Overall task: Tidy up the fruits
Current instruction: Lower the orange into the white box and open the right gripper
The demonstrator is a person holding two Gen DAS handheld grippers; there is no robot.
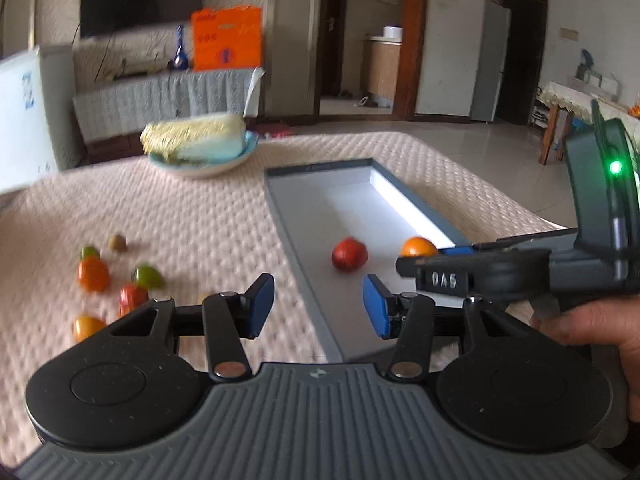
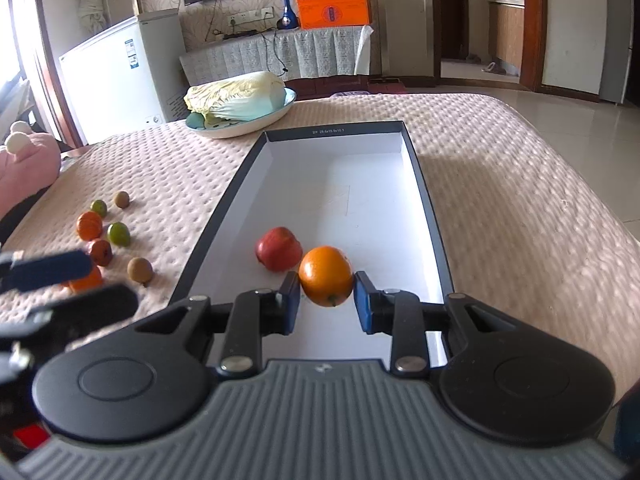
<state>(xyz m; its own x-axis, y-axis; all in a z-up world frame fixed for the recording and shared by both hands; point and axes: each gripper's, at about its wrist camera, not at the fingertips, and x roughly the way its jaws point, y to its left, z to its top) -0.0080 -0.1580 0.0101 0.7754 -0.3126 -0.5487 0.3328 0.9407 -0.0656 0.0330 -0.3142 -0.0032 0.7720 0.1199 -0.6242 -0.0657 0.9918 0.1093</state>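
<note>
Orange (image 2: 326, 275), apple (image 2: 279, 249) inside box (image 2: 424, 200)

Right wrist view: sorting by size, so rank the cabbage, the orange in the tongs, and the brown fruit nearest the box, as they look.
1. cabbage, largest though farthest
2. orange, nearest the camera, which flatters it
3. brown fruit, smallest
</note>
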